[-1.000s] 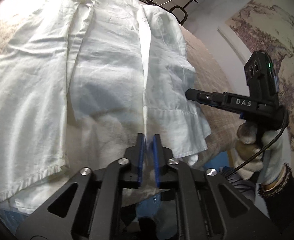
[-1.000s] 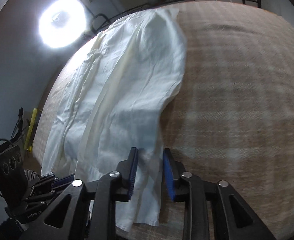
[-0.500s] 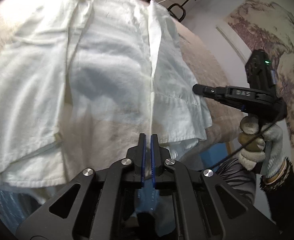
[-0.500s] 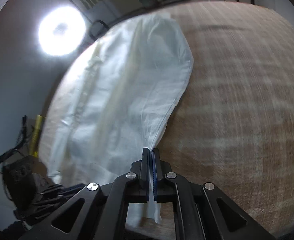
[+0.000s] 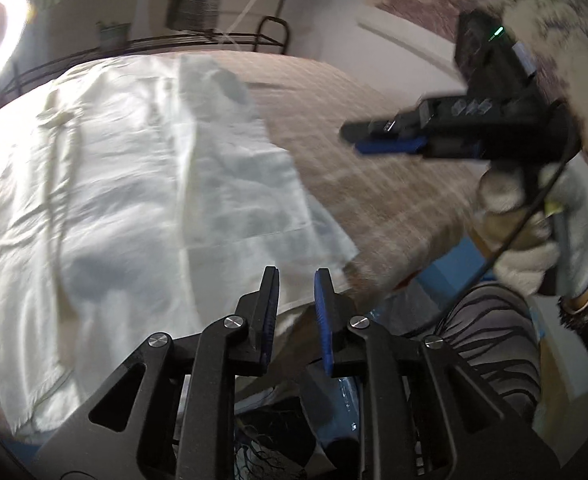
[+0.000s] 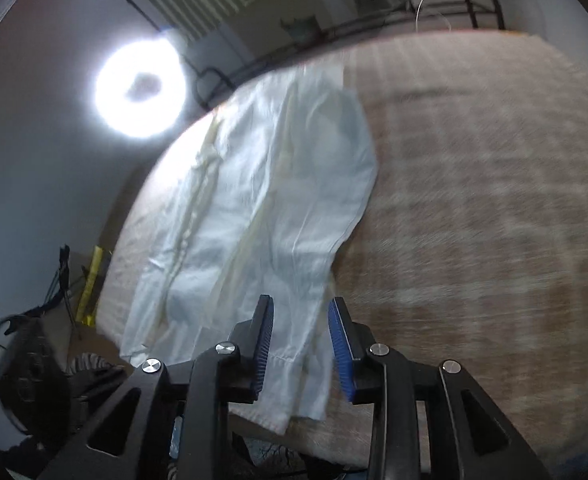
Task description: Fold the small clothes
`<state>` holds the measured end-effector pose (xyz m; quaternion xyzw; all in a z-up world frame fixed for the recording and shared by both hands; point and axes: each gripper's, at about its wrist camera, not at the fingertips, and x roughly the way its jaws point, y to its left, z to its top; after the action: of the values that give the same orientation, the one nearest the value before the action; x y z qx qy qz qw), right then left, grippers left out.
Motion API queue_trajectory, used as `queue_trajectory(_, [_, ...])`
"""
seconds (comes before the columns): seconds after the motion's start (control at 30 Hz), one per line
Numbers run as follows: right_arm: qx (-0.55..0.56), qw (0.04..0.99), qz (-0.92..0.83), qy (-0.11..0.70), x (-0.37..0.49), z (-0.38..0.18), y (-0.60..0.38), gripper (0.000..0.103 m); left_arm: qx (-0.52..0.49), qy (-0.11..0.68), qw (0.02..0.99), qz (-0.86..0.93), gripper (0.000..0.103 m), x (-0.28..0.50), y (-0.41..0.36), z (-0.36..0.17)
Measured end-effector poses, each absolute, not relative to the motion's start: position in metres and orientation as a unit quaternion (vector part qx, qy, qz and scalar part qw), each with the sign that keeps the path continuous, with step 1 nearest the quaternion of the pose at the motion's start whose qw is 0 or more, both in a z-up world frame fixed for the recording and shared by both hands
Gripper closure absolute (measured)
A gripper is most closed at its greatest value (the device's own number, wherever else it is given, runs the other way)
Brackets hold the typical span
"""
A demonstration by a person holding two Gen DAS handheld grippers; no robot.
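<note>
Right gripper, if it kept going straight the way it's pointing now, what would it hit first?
Most likely the white garment: its near hem lies between and just past the open right gripper, whose jaws have just been opening and grip nothing. Depth is unclear; the tan bed cover lies underneath.

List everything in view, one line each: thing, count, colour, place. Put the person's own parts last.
white garment: one, white, spread flat on the bed cover, near its front edge.
bed cover: one, beige-brown checked, under the garment.
ring light: one, bright white, beyond the bed's far left corner.
metal rail: one, black, along the bed's far end.
wall picture: one, brown and cream, right wall.
left hand-held gripper: one, black with blue pads, jaws just opened, nothing between.
right hand-held gripper: one, same colours, jaws just opened, above the garment's edge.
gloved hand: one, white glove, holding the right gripper.
</note>
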<state>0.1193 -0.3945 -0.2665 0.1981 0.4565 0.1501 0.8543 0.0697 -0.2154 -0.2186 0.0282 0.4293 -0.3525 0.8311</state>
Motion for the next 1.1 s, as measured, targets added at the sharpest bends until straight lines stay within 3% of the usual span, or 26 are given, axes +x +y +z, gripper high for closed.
queue_trajectory(0.07, [0.201,0.865,0.144,0.436,0.107,-0.257,-0.407,0.067,0.049,0.43,0.826,-0.36,0.082,0.068,-0.232,-0.223])
queue_trajectory(0.1, [0.205,0.871,0.139,0.424,0.1,-0.251,-0.415,0.066,0.057,0.431,0.824,-0.363,0.071,0.069,-0.24,-0.224])
queue_trajectory(0.17, [0.216,0.878,0.128,0.406,0.089,-0.243,-0.433,0.064,0.075,0.431,0.819,-0.371,0.058,0.067,-0.254,-0.229])
queue_trajectory(0.27, [0.235,0.885,0.11,0.386,0.075,-0.234,-0.459,0.063,0.103,0.432,0.815,-0.373,0.049,0.065,-0.272,-0.236])
queue_trajectory(0.53, [0.262,0.885,0.096,0.372,0.069,-0.233,-0.486,0.062,0.168,0.428,0.829,-0.32,0.048,0.075,-0.31,-0.259])
queue_trajectory(0.57, [0.263,0.885,0.097,0.372,0.071,-0.234,-0.486,0.062,0.172,0.422,0.831,-0.317,0.052,0.075,-0.312,-0.26])
queue_trajectory(0.67, [0.263,0.883,0.103,0.375,0.079,-0.238,-0.481,0.061,0.165,0.414,0.841,-0.306,0.094,0.081,-0.31,-0.259])
queue_trajectory(0.7, [0.264,0.882,0.106,0.376,0.082,-0.24,-0.48,0.06,0.147,0.422,0.839,-0.309,0.098,0.087,-0.306,-0.259])
queue_trajectory(0.87, [0.277,0.874,0.128,0.379,0.11,-0.249,-0.473,0.054,-0.034,0.458,0.821,-0.34,0.099,0.105,-0.257,-0.238])
queue_trajectory(1.1, [0.296,0.852,0.136,0.411,0.192,-0.285,-0.451,0.048,-0.106,0.438,0.826,-0.34,0.1,0.108,-0.22,-0.214])
